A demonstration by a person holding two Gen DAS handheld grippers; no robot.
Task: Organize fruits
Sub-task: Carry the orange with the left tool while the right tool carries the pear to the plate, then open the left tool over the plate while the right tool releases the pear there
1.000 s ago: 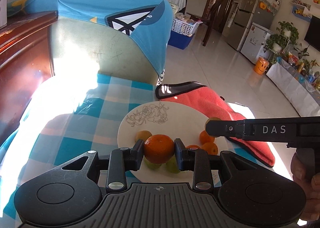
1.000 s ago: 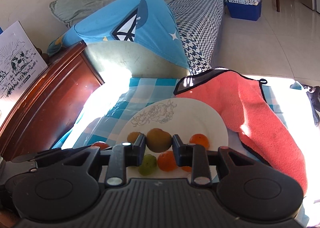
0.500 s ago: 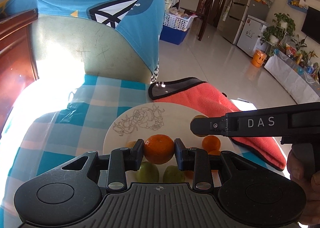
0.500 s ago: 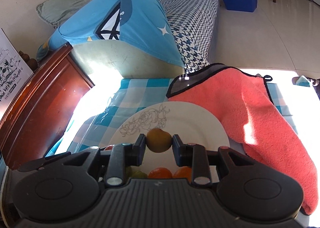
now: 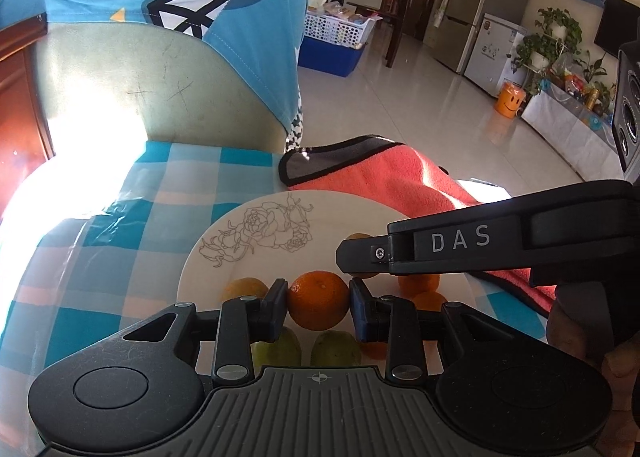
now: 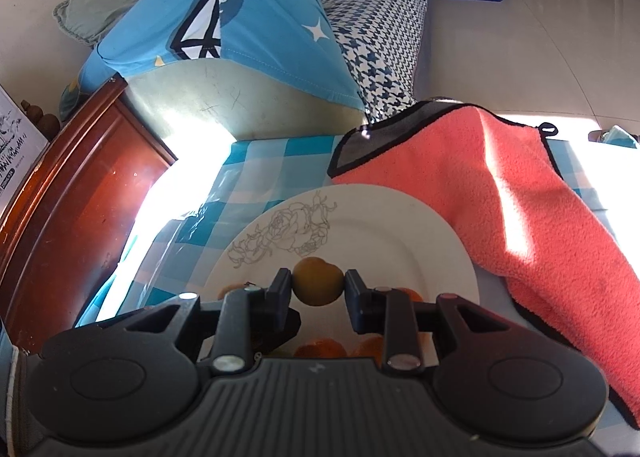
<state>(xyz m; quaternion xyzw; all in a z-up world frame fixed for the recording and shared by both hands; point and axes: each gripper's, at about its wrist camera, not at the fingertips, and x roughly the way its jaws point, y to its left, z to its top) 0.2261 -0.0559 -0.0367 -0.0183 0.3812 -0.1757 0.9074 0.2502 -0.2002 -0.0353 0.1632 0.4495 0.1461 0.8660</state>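
An orange [image 5: 319, 299] sits squeezed between the two fingers of the left tool [image 5: 319, 303], just above the white plate [image 5: 256, 253]. A brownish-yellow fruit [image 6: 318, 286] is pinched tight in the right tool [image 6: 318, 288], also over the plate. More oranges [image 5: 418, 283] and two green fruits [image 5: 335, 349] lie on the plate. The plate rests on a worktop with a blue checked cloth [image 5: 132, 241]. A pink towel [image 6: 520, 217] lies just beside the plate, touching its rim.
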